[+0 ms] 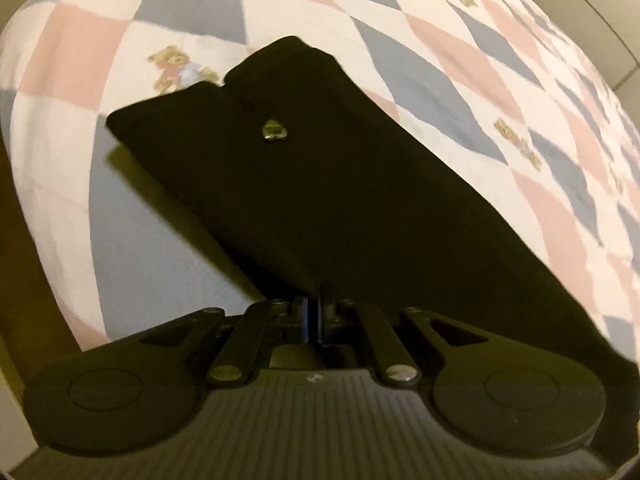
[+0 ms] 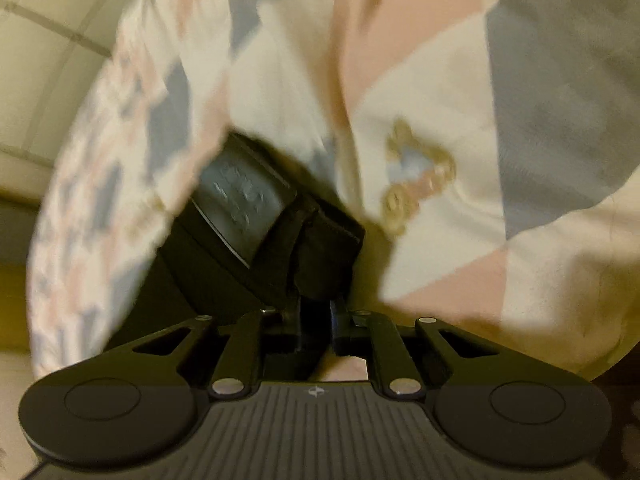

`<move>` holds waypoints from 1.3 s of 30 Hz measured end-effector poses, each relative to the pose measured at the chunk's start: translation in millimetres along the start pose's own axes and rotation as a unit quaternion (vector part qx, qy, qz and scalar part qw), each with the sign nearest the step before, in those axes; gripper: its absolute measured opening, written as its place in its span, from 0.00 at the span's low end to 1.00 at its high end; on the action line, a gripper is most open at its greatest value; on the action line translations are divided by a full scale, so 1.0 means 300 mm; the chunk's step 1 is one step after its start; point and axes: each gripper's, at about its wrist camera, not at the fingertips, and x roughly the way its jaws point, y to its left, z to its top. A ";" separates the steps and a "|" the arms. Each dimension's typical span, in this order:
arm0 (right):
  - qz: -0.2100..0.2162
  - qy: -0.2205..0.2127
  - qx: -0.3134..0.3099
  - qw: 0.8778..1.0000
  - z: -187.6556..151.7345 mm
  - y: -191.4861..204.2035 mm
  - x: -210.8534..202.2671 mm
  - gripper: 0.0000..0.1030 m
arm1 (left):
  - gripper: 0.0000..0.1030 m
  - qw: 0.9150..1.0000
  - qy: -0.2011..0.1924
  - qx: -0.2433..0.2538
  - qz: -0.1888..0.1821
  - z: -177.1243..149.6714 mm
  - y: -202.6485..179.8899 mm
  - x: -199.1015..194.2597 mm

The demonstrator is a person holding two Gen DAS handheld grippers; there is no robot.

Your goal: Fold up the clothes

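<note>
A black garment (image 1: 320, 184) with a small metal button (image 1: 275, 131) lies folded lengthwise on a checked bed sheet (image 1: 440, 60). My left gripper (image 1: 316, 300) is shut on the near edge of this black cloth, the jaws pressed together. In the right wrist view the picture is blurred. There my right gripper (image 2: 316, 308) is shut on a bunched corner of the black garment (image 2: 320, 256), close to its waistband with a grey label (image 2: 240, 204).
The sheet (image 2: 420, 80) has pink, blue and white diamonds with teddy bear prints (image 1: 176, 68). A pale wall or cupboard (image 1: 600, 12) stands past the bed's far right edge. The bed's left edge drops to a dim floor (image 1: 24, 280).
</note>
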 end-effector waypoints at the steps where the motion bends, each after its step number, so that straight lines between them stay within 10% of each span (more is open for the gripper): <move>1: -0.010 0.003 -0.010 1.000 -0.002 0.009 0.009 0.12 | 0.03 1.000 0.001 0.004 0.001 0.001 -0.001 0.002; 6: -0.073 0.027 -0.064 0.995 0.013 0.075 0.012 0.44 | 0.14 1.000 -0.011 0.003 0.003 -0.003 0.024 -0.040; 10: -0.113 -0.001 -0.121 0.986 0.008 0.167 -0.076 0.49 | 0.23 1.000 -0.020 -0.015 0.005 -0.002 0.081 -0.087; 14: -0.075 -0.017 -0.157 0.985 -0.034 0.265 -0.131 0.52 | 0.23 0.998 -0.032 -0.048 -0.008 0.021 0.154 -0.121; 22: -0.021 0.093 -0.194 0.976 -0.253 0.443 0.029 0.55 | 0.12 0.996 -0.028 -0.084 -0.027 0.171 0.295 -0.049; 26: -0.045 0.097 -0.176 0.979 -0.348 0.500 0.061 0.55 | 0.04 0.994 -0.033 -0.020 -0.100 0.246 0.265 -0.071; 30: -0.086 0.080 -0.172 0.978 -0.438 0.548 0.080 0.57 | 0.04 0.972 -0.073 0.054 -0.218 0.292 0.254 -0.200; 39: -0.119 0.069 -0.158 0.978 -0.608 0.674 0.106 0.65 | 0.17 0.985 0.074 0.070 -0.141 0.334 0.421 0.057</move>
